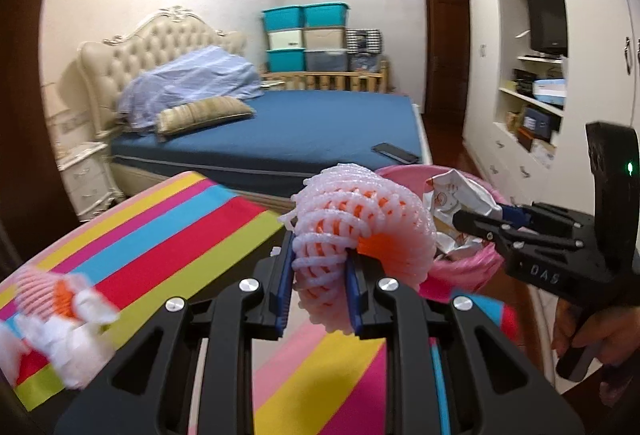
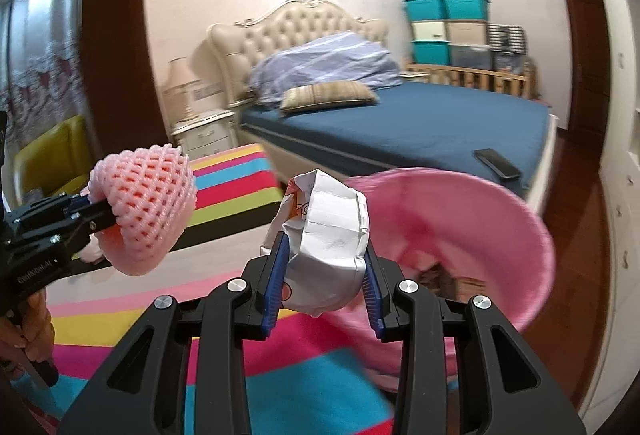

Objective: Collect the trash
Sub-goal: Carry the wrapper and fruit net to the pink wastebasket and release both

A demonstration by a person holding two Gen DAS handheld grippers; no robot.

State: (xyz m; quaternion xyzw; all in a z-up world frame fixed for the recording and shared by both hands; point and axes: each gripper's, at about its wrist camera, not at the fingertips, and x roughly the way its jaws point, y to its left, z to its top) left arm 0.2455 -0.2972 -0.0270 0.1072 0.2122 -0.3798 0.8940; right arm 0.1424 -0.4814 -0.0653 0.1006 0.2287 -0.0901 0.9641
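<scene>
In the left wrist view my left gripper (image 1: pixel 320 253) is shut on a pink foam fruit net (image 1: pixel 360 223) with orange showing through it, held up over the striped table's edge. To its right, my right gripper (image 1: pixel 462 221) pinches a crumpled white wrapper (image 1: pixel 456 195) over the pink trash bin (image 1: pixel 478 269). In the right wrist view my right gripper (image 2: pixel 326 255) is shut on that wrapper (image 2: pixel 334 235), just left of the bin (image 2: pixel 500 211). My left gripper (image 2: pixel 110 217) carries the foam net (image 2: pixel 148 203) at the left. More foam nets (image 1: pixel 60 315) lie blurred on the table.
A rainbow-striped cloth (image 1: pixel 160 235) covers the table. Behind it stands a bed (image 1: pixel 300 131) with a dark phone (image 1: pixel 394 152) near its corner. A nightstand (image 2: pixel 204 133) stands beside the bed, and a white wardrobe wall (image 1: pixel 520 83) is at the right. A yellow chair (image 2: pixel 52 151) sits at the left.
</scene>
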